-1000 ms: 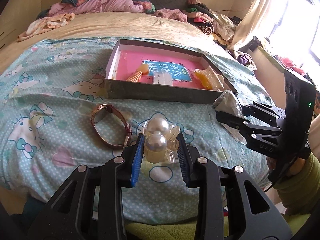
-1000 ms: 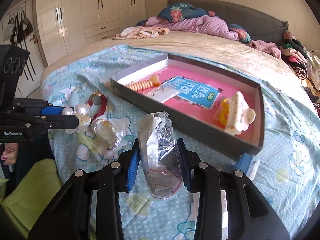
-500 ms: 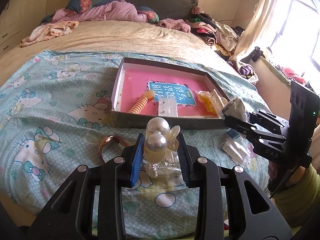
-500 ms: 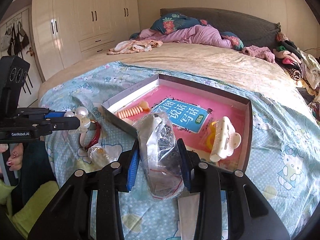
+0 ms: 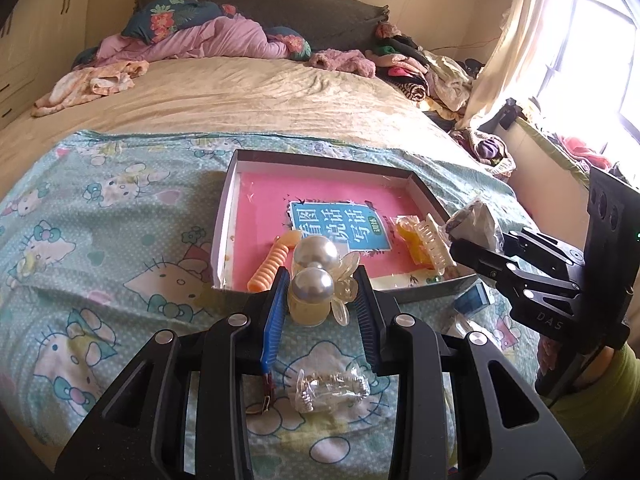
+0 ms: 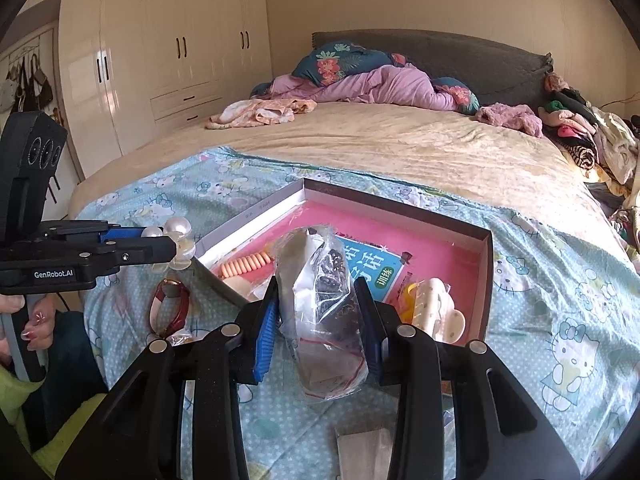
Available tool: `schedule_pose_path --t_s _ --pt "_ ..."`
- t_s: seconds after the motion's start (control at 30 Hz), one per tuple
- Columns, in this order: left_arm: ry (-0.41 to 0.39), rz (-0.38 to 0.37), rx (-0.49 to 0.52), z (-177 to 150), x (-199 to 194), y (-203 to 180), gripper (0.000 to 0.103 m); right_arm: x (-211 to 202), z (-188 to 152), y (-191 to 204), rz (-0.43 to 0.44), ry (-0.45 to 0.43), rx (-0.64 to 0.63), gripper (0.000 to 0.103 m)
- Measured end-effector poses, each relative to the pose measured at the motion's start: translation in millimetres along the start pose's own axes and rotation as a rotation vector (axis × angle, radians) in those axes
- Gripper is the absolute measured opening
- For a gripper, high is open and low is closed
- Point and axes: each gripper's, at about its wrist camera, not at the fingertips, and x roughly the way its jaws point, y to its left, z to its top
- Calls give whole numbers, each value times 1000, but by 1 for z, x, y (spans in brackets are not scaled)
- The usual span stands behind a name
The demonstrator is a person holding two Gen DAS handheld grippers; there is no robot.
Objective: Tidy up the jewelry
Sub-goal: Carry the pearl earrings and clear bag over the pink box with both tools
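My left gripper [image 5: 320, 286] is shut on a pearl hair clip [image 5: 314, 276] with two big pearls and clear petals, held above the near wall of the grey box [image 5: 223, 216] with a pink lining. From the right wrist view the clip [image 6: 178, 226] sticks out of the left gripper [image 6: 174, 246] beside the box's left corner. My right gripper [image 6: 317, 292] is shut on a clear plastic bag [image 6: 320, 308] with dark jewelry in it, held over the box's near edge [image 6: 486, 280]. That bag [image 5: 474, 220] also shows in the left wrist view.
Inside the box lie an orange spiral hair tie [image 5: 270, 266], a cream claw clip [image 5: 436, 244] and a blue printed card [image 5: 336, 224]. On the cartoon-cat sheet lie a red watch [image 6: 170, 308] and a small clear bag with a chain [image 5: 330, 390]. Clothes pile at the bed's far right.
Both grippers have risen and moved toward the box, each still holding its item. The red watch has slipped out of the left wrist view, and the small chain bag has come into it.
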Motion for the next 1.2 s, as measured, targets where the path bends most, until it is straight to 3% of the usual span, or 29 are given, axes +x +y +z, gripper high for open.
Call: schedule_pose_path --t_s 0.7,1.2 --pt "29 -14 20 42 42 -5 24 13 26 -33 -47 -39 80 35" --pt "68 -5 51 31 80 -13 24 40 14 -44 -52 6 114 35"
